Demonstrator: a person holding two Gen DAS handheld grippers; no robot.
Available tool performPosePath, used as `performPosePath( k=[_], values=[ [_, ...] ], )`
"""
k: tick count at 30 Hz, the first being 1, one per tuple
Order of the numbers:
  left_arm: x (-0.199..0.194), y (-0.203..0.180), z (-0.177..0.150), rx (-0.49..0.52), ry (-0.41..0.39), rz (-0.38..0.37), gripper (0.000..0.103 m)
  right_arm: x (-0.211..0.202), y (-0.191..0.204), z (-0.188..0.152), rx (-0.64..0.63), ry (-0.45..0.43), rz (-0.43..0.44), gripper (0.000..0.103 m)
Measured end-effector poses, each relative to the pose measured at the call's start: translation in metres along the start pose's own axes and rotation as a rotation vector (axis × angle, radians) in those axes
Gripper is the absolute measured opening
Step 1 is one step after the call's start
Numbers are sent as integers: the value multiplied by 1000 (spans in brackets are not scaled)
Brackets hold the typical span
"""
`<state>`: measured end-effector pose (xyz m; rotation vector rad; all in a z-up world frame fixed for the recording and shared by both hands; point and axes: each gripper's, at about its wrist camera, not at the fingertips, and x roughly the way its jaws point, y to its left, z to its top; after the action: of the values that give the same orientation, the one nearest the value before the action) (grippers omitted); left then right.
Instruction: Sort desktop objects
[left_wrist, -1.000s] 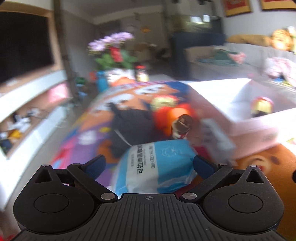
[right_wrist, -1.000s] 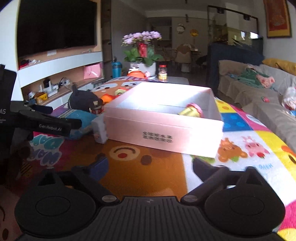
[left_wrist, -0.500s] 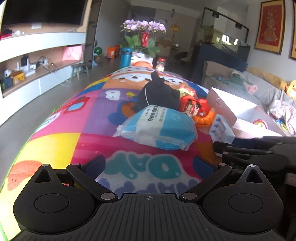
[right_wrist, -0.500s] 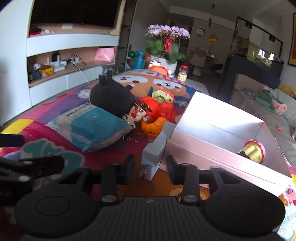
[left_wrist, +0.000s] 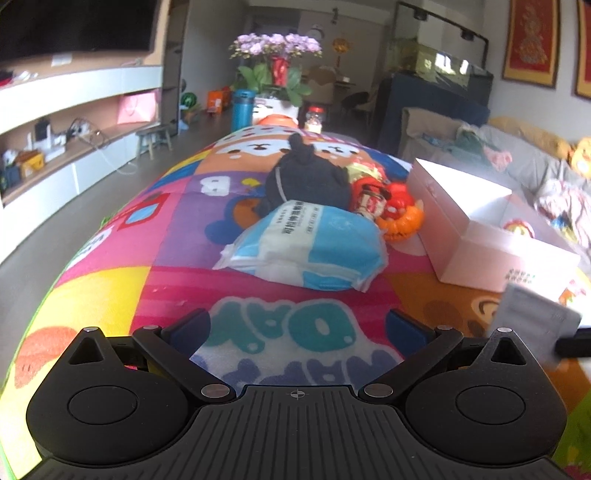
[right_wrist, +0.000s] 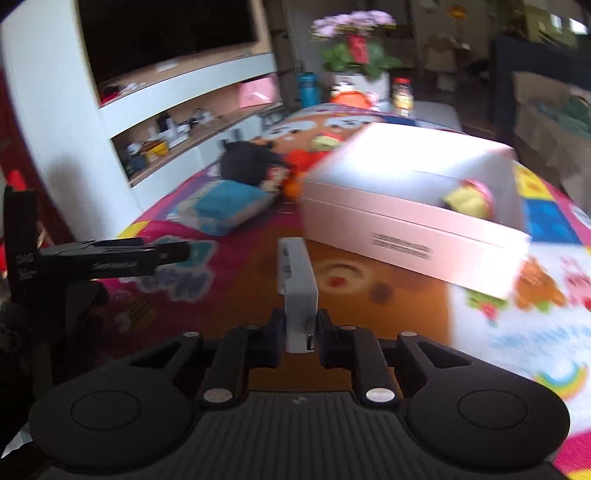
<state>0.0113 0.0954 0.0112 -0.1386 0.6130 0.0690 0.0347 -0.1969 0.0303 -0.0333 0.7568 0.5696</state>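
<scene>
Through my left wrist camera, my left gripper (left_wrist: 297, 326) hangs with its fingers spread wide and nothing between them, above a colourful cartoon play mat (left_wrist: 173, 236). Ahead lie a blue and white tissue pack (left_wrist: 306, 247), a black plush toy (left_wrist: 306, 181) behind it, and red and orange toys (left_wrist: 391, 210) touching the pack's right side. To the right stands an open pink cardboard box (left_wrist: 476, 240) with a small red and yellow toy (left_wrist: 519, 228) inside. Only this view shows the flat face of a grey rectangular device (left_wrist: 528, 325) at the right edge. Through my right wrist camera, blurred, my right gripper (right_wrist: 300, 334) is clenched on that grey device (right_wrist: 297, 284), held edge-on above the mat (right_wrist: 388, 295), just short of the box (right_wrist: 413, 229). Here the toy (right_wrist: 471, 199) inside the box sits near its right wall, and my left gripper (right_wrist: 110, 254) shows side-on at left.
</scene>
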Motion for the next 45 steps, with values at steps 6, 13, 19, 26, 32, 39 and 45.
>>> performPosePath(
  k=[6, 13, 19, 26, 32, 39, 45],
  values=[
    [7, -20, 19, -12, 8, -27, 103, -17, -33, -21, 84, -129, -242, 68],
    [50, -37, 66, -93, 30, 45, 103, -4, -27, -36, 102, -162, -212, 83],
    [91, -24, 86, -131, 98, 166, 103, -16, -29, -40, 113, -228, -197, 97],
    [65, -16, 60, 4, 70, 191, 94, -14, -33, -39, 140, -223, -185, 100],
    [25, -29, 39, 155, 53, 62, 81, -13, -30, -40, 130, -218, -193, 101],
    [-26, -74, 5, 349, 31, -163, 91, -12, -28, -39, 122, -211, -208, 103],
    [-38, -78, 1, 169, 80, -119, 96, -10, -29, -40, 130, -205, -211, 103]
  ],
)
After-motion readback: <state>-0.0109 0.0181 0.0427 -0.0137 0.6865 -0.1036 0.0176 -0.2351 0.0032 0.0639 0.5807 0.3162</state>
